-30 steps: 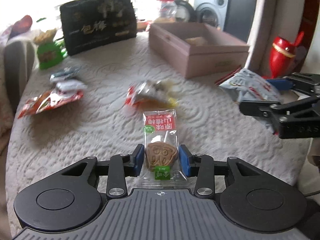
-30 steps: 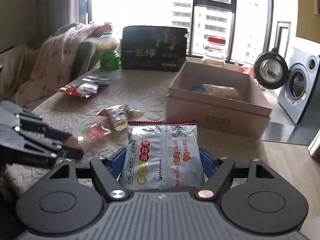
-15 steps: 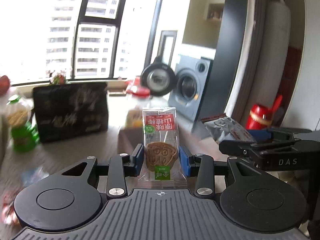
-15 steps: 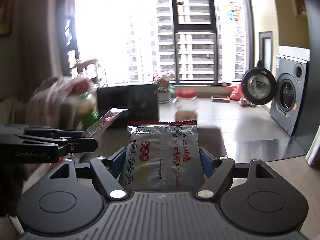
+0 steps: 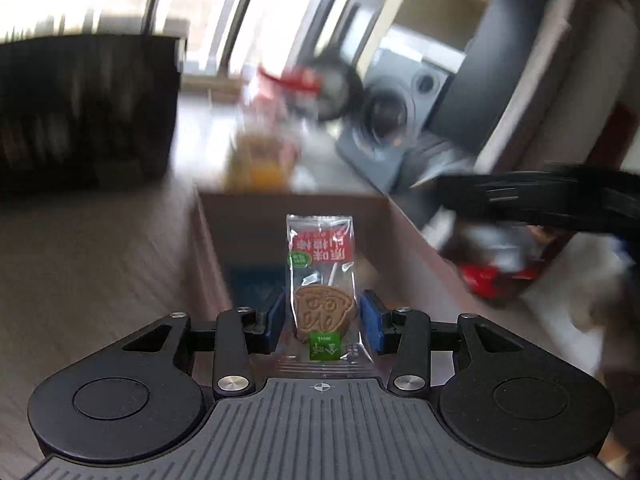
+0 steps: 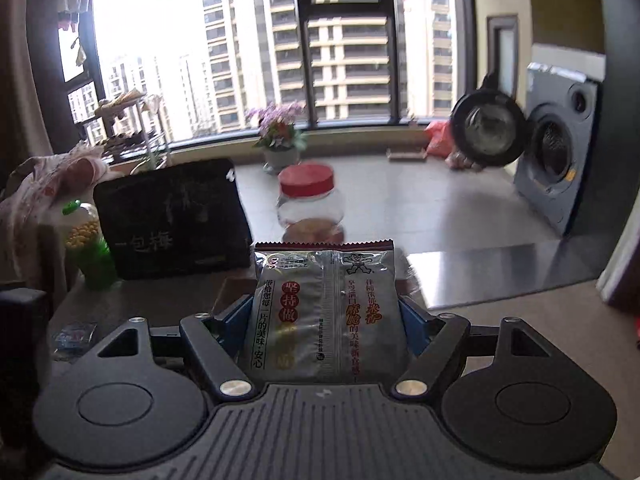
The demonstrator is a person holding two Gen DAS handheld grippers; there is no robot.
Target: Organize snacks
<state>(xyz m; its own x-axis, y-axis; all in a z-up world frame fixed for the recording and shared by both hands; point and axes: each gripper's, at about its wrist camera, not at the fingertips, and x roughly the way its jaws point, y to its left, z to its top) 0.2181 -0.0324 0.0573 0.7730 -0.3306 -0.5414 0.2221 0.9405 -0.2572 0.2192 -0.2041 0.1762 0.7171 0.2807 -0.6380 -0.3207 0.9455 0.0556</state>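
Left wrist: left gripper [image 5: 323, 320], jaws just widening around cookie packet [image 5: 322, 280], inside box rim [image 5: 208, 240].

A wide window [image 6: 344, 48] with dark frames is seen across the back of the room, with high-rise apartment blocks beyond the glass. A pot of pink flowers [image 6: 280, 136] is set on the low ledge beneath it. At right, a grey washing machine [image 6: 560, 152] is shown with its round door [image 6: 488, 132] swung open, and a red bag [image 6: 438, 140] is seen just beside the door on the grey tiled floor [image 6: 440, 208]. At far left, a patterned cloth [image 6: 44, 184] is draped over furniture, and a wire rack [image 6: 128, 120] is seen behind it near the window.
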